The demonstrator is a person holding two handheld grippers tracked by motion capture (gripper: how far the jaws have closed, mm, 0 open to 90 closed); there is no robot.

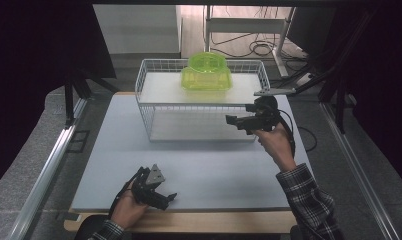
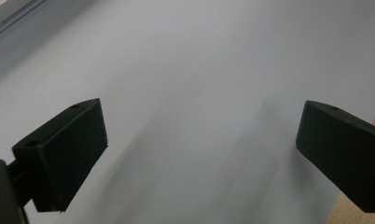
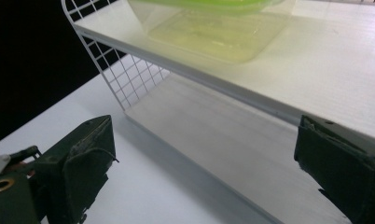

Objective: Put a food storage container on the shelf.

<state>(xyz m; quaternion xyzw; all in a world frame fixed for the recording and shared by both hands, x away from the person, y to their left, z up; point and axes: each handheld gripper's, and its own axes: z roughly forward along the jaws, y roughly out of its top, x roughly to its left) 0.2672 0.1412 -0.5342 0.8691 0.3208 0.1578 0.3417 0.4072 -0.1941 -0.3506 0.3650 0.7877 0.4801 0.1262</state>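
Translucent lime-green plastic tub (image 1: pixel 207 72) on white wire shelf (image 1: pixel 148 85): likely light, rigid, slick; grip rim. Right gripper (image 1: pixel 237 121) and left gripper (image 1: pixel 165 198) spread, empty.

grey carpet floor (image 1: pixel 19 170) | black curtains (image 1: pixel 34 45) | cables (image 1: pixel 259 47) behind

At twelve o'clock from me, the translucent lime-green plastic container (image 1: pixel 206 74) sits upright on the top shelf of the white wire rack (image 1: pixel 149 90), a round green tub nested in it, toward the back.
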